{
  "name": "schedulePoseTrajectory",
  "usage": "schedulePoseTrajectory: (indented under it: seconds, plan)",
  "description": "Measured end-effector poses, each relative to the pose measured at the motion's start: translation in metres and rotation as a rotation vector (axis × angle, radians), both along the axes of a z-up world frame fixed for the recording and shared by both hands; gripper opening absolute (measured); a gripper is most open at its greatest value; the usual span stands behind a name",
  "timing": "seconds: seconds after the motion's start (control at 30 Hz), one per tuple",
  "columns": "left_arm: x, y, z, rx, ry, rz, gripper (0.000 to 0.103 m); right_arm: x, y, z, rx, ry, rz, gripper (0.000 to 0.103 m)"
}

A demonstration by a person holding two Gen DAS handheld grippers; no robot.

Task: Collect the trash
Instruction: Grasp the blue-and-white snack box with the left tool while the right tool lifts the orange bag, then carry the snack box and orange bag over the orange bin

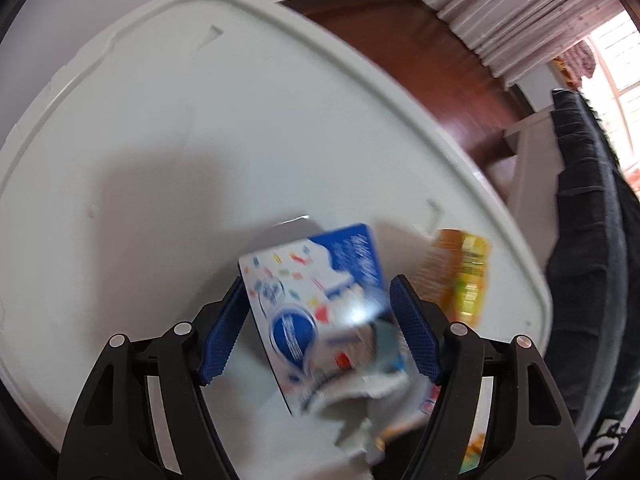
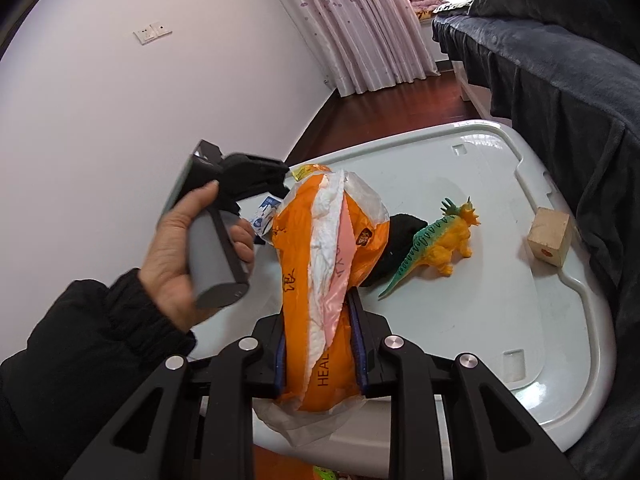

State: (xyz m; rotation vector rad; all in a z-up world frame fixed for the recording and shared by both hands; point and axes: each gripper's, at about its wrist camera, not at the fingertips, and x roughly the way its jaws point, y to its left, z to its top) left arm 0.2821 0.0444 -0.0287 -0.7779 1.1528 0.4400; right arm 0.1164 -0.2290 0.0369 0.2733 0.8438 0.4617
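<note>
In the left wrist view a blurred blue-and-white wrapper (image 1: 316, 320) sits between the fingers of my left gripper (image 1: 320, 328), which stand wide apart at its sides; whether they press on it is unclear. An orange-yellow packet (image 1: 466, 276) lies just right of it. In the right wrist view my right gripper (image 2: 320, 344) is shut on an orange plastic bag (image 2: 320, 264) with white and pink streaks, held upright over the white table (image 2: 440, 320). The left gripper (image 2: 256, 178), held in a hand, is behind the bag with the blue-and-white wrapper (image 2: 266, 216).
On the table stand an orange and green toy dinosaur (image 2: 444, 240), a wooden cube (image 2: 549, 236) near the right edge, and a black object (image 2: 394, 248) behind the bag. A dark-covered bed (image 2: 560, 92) borders the table's right side. Wall and curtains (image 2: 368, 32) behind.
</note>
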Motion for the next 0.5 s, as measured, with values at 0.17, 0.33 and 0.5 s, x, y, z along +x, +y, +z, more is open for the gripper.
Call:
schedulePoseTrajectory:
  seconds: [0.17, 0.33, 0.5]
  plan:
    - [-0.007, -0.007, 0.003, 0.113, -0.030, -0.097, 0.058, 0.004, 0.000, -0.005, 0.008, 0.035, -0.010, 0.025]
    - [-0.038, -0.020, 0.015, 0.230, -0.060, -0.291, 0.057, 0.006, 0.007, -0.006, -0.013, 0.029, -0.013, 0.025]
    - [-0.107, -0.039, 0.039, 0.415, -0.137, -0.489, 0.057, 0.005, 0.018, -0.008, -0.040, 0.025, -0.011, 0.025]
